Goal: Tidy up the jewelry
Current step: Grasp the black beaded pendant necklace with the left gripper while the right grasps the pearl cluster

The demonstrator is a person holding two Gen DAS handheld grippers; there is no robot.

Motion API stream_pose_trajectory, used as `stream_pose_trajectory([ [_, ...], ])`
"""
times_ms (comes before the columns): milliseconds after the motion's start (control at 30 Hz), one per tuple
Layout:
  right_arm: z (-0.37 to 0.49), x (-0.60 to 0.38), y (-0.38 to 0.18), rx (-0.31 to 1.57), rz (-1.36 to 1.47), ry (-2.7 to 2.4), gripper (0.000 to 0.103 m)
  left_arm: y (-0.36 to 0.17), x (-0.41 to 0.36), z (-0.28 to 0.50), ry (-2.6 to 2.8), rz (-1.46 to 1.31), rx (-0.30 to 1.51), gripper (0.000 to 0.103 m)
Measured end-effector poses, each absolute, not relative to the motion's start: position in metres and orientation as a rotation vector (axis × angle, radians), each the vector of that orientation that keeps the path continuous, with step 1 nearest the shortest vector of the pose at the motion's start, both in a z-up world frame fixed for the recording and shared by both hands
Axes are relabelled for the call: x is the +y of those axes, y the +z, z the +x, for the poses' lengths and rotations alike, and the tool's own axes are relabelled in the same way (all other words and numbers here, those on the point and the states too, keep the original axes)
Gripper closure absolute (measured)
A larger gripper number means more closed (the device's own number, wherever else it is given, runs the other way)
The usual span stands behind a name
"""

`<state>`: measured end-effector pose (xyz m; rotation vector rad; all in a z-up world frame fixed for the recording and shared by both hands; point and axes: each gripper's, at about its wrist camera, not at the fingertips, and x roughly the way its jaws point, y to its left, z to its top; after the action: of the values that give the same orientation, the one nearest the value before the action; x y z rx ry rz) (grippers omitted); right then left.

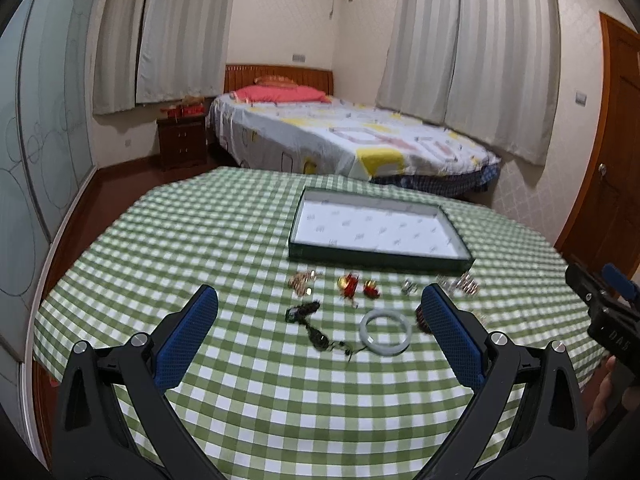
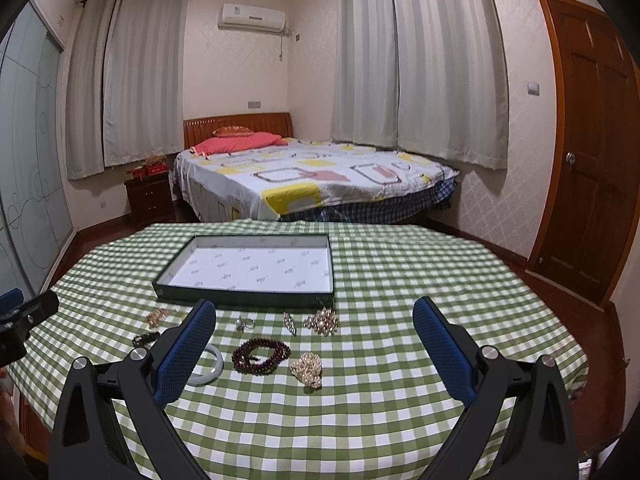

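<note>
Jewelry sits loose on the worktop (image 2: 400, 360), which is covered in green-and-white check cloth, all of it in front of the tray (image 2: 248, 300). Tray is a shallow dark-green box with a white printed liner, nothing inside it.

Right wrist view, back row just in front of the tray: gold-tone piece (image 2: 158, 317) at left, small silver ring (image 2: 245, 323), narrow silver brooch (image 2: 290, 323), pearl cluster brooch (image 2: 321, 321). Front row: dark cord piece (image 2: 145, 338), pale jade bangle (image 2: 208, 366) partly hidden behind the left finger, dark red bead bracelet (image 2: 261, 356) coiled, pearl bunch (image 2: 307, 369) just beside it on the right.

Left wrist view is motion-blurred. It adds two red-and-gold pieces (image 1: 358, 286) in the back row between the gold-tone piece and the ring. Dark cord piece trails diagonally toward the bangle, its end touching or nearly touching; can't tell which.

Left tongs (image 1: 320, 316): fingers wide apart, holding nothing, hovering above the worktop with the bangle and cord piece between the tips in view. Right tongs (image 2: 314, 328): also spread wide, holding nothing, above the worktop with the bead bracelet and pearls framed between the fingers. Each tool shows at the edge of the other's view, well apart.

Background: bed (image 2: 312, 184) with patterned sheet, wooden door (image 2: 588, 140) at right.
</note>
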<state>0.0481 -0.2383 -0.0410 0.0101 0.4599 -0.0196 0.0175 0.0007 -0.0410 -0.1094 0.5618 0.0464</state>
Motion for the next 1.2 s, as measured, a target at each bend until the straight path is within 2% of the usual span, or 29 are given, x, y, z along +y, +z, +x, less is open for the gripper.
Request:
stream_pose_trajectory([
  [400,0.096,-0.251,-0.113,0.628,0.032,-0.008,0.007,-0.125,0.018,0.080,0.086,-0.156,0.782,0.006],
  [667,0.121,-0.250,-0.140,0.702,0.022,-0.005,0.007,-0.164,0.016,0.117,0.085,-0.157,0.890,0.025],
  [867,0.131,-0.251,-0.146,0.730,0.020,-0.002,0.007,-0.172,0.013,0.126,0.078,-0.130,0.910,0.038],
  [933,0.133,-0.251,-0.147,0.734,0.023,0.000,0.007,-0.172,0.010,0.124,0.080,-0.106,0.906,0.049],
  [1067,0.135,-0.251,-0.149,0.741,0.024,0.001,0.007,-0.172,0.009,0.120,0.072,-0.081,0.895,0.061],
  [1133,0.135,-0.252,-0.151,0.747,0.024,0.001,0.007,-0.172,0.011,0.119,0.073,-0.074,0.885,0.071],
  [1200,0.136,-0.252,-0.152,0.750,0.023,0.000,0.007,-0.171,0.012,0.120,0.070,-0.081,0.885,0.074],
])
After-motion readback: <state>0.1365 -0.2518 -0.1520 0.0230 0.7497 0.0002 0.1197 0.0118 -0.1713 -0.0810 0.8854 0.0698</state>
